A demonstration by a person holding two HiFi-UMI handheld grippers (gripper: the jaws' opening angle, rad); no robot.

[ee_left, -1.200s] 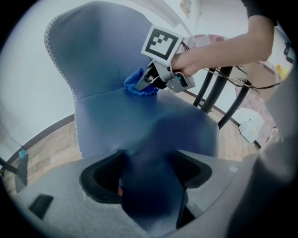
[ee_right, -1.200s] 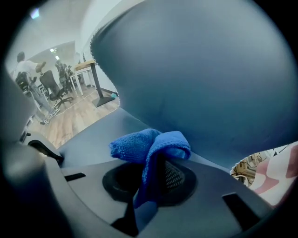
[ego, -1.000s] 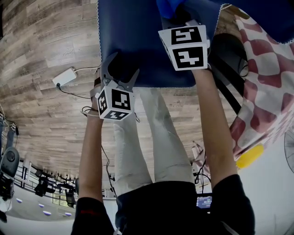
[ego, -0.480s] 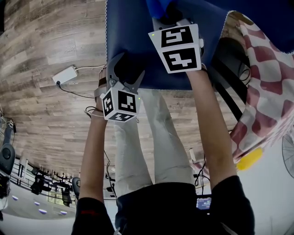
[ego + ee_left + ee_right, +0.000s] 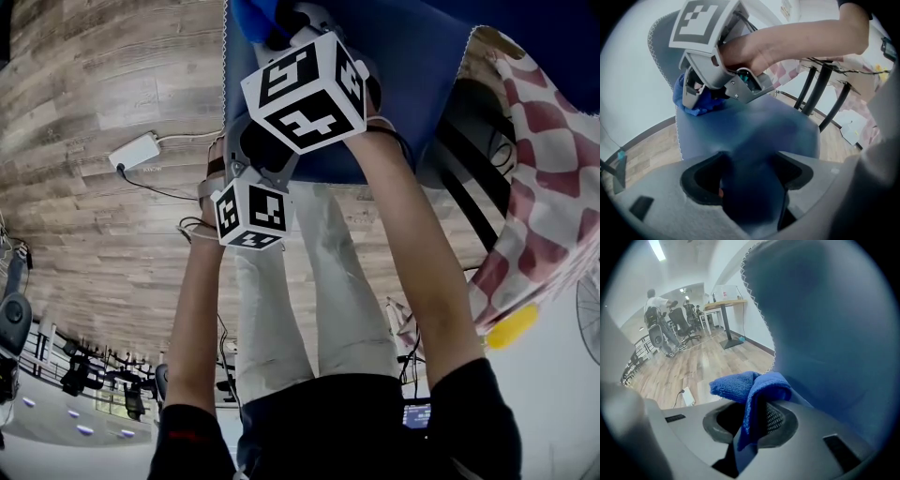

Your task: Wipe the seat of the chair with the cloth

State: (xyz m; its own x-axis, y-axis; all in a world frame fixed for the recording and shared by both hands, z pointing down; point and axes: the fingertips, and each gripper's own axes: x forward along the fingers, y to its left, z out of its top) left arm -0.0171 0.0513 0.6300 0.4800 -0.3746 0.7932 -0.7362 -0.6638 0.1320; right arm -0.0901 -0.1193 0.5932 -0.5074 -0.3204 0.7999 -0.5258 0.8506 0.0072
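Observation:
The chair's dark blue seat [image 5: 412,84] fills the top of the head view. My right gripper [image 5: 279,28] is on its left part, shut on a bright blue cloth [image 5: 251,17] that bunches out past the jaws and lies against the seat. The right gripper view shows the cloth [image 5: 754,385] pinched between the jaws, with the seat [image 5: 825,333] on the right. My left gripper [image 5: 258,141] stands open at the seat's near edge, below the right one. From the left gripper view, the seat [image 5: 754,131] runs between its jaws and the cloth [image 5: 696,101] lies ahead.
Wooden floor surrounds the chair. A white power adapter [image 5: 131,155] with its cable lies left of the seat. Black chair legs [image 5: 469,187] and a red-and-white checked cloth [image 5: 544,169] are on the right. The person's legs [image 5: 300,300] stand just before the seat.
My right gripper has swept left across the seat with the cloth, and its marker cube has turned. The left gripper has barely moved.

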